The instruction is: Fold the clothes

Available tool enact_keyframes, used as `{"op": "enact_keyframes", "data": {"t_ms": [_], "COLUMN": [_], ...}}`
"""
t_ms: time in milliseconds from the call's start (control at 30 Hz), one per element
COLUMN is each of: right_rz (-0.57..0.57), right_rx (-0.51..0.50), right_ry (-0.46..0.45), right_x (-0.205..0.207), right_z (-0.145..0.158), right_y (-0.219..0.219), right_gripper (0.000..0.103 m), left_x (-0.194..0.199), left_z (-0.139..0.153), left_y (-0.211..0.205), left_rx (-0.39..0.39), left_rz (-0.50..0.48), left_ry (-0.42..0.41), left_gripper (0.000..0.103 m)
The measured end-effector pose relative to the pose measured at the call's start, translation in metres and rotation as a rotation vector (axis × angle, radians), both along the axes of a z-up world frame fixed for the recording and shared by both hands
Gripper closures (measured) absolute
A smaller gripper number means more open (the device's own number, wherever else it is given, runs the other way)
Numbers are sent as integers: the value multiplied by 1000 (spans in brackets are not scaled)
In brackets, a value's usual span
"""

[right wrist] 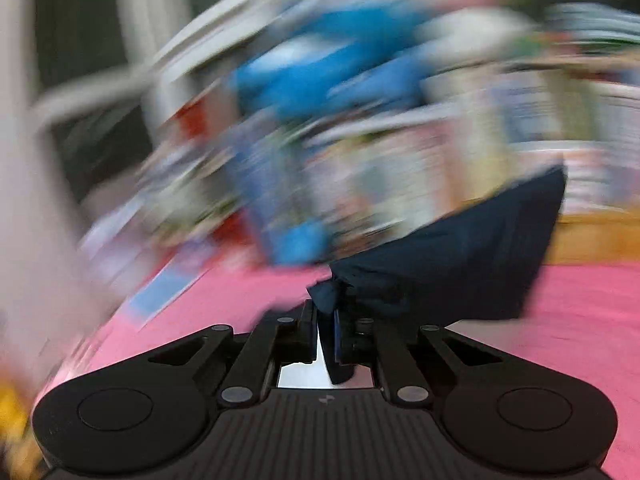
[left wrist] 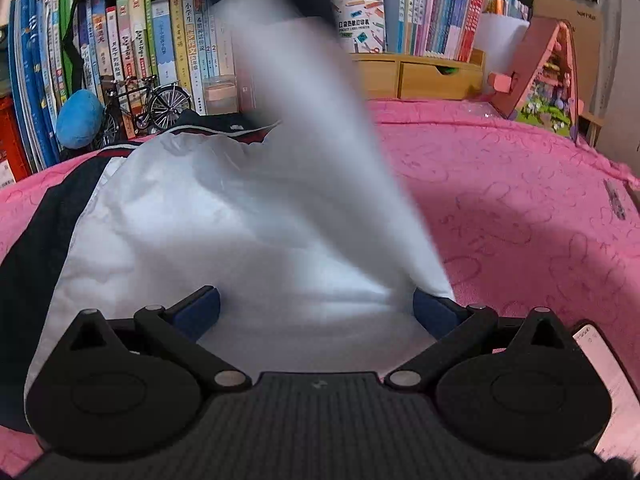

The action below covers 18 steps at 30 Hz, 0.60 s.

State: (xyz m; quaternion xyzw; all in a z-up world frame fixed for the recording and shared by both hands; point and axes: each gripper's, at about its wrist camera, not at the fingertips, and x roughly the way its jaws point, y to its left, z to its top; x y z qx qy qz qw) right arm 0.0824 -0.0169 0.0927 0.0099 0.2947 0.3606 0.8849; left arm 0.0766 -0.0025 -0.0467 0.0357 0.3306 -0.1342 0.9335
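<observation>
1. I am holding my left gripper [left wrist: 316,304] with its fingers spread wide, low over the white body of the jacket [left wrist: 192,216]; nothing is sitting between its blue pads [left wrist: 200,308].
2. My right gripper [right wrist: 324,332] is pressing its fingers together on a dark navy fold of the jacket [right wrist: 460,264], which is fanning up and to the right from the pinch.
3. In the left wrist view, the white cloth is lying spread on the pink blanket [left wrist: 520,208], with a navy sleeve [left wrist: 36,248] running down its left side.
4. A blurred white panel [left wrist: 304,120] is rising steeply from near the right pad toward the top of that view.
5. Beyond the blanket, books [left wrist: 140,48] are standing in rows, with a small model bicycle [left wrist: 148,104] and a wooden drawer box [left wrist: 420,76] in front of them.
6. The right wrist view is smearing heavily, so I cannot tell much behind the cloth.
</observation>
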Motion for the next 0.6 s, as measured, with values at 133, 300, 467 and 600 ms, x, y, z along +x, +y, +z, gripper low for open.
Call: {"op": "enact_keyframes", "data": {"t_ms": [133, 300, 467, 600], "right_rz": [214, 222, 67, -38], "right_rx": [-124, -32, -14, -144], "right_ry": [88, 53, -45, -167], "right_x": [7, 7, -4, -32], "right_z": [-17, 0, 11, -16], "right_y": [55, 24, -37, -73], "right_gripper": [91, 35, 32, 26], "left_x": [-1, 0, -11, -18], "left_z": [-1, -3, 4, -1], "left_y": [3, 6, 47, 106], "left_rx": [-24, -32, -273, -719], "left_rz": [0, -1, -38, 23], "left_ry": [1, -5, -8, 29], "left_gripper": [0, 0, 0, 0]}}
